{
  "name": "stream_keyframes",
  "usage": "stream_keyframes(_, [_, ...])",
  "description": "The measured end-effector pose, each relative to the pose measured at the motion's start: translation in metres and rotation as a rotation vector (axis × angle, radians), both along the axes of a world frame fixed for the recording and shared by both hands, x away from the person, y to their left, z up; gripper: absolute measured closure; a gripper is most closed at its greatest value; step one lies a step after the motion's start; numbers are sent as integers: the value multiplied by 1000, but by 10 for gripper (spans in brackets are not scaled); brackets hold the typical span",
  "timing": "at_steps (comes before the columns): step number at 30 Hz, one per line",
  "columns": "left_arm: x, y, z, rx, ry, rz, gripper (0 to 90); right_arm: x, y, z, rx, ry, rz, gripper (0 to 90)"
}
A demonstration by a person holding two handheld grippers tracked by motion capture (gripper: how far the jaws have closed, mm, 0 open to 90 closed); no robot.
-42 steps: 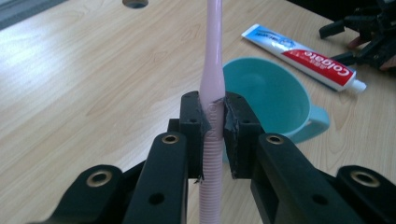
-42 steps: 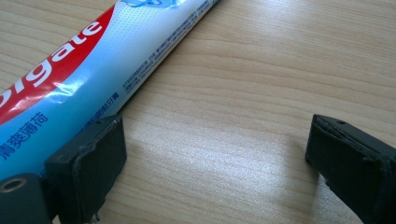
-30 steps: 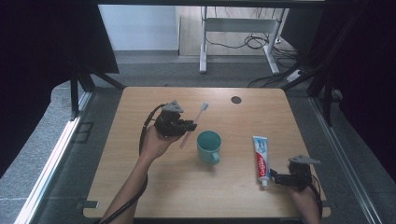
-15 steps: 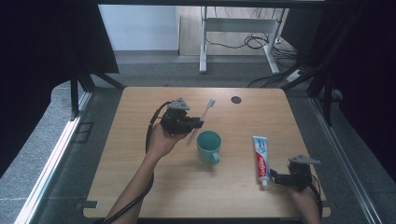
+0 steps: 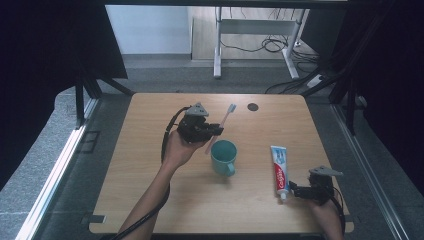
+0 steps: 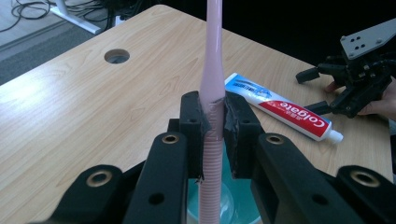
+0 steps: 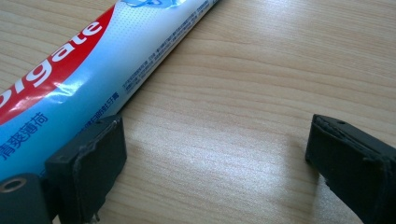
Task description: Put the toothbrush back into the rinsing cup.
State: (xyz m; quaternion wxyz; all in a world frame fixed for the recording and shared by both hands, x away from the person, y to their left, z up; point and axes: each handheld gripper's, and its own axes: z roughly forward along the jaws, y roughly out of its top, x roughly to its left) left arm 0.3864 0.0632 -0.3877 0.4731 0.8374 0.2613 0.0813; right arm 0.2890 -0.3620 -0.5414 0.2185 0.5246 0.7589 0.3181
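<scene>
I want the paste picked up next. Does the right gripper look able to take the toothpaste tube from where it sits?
Probably yes: the right gripper is open beside the toothpaste tube, near its cap end, with bare table between its jaws.

1. the high view looks forward and down from above the person's side, taking in the whole table [image 5: 150,200].
2. the left gripper view looks along its jaws across the tabletop, sharing the toothpaste tube [image 6: 280,109] with the high view.
3. the right gripper view sits very close to that tube.
</scene>
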Motion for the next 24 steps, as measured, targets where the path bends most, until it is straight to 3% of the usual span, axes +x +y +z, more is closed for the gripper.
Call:
stream_keyframes(15, [2,-18,1,-21,-15,-5,790,0,0,0,0,-1,2,47])
stream_keyframes(24, [4,-27,-8,-20,-17,-4,790,0,0,0,1,-1,4,47])
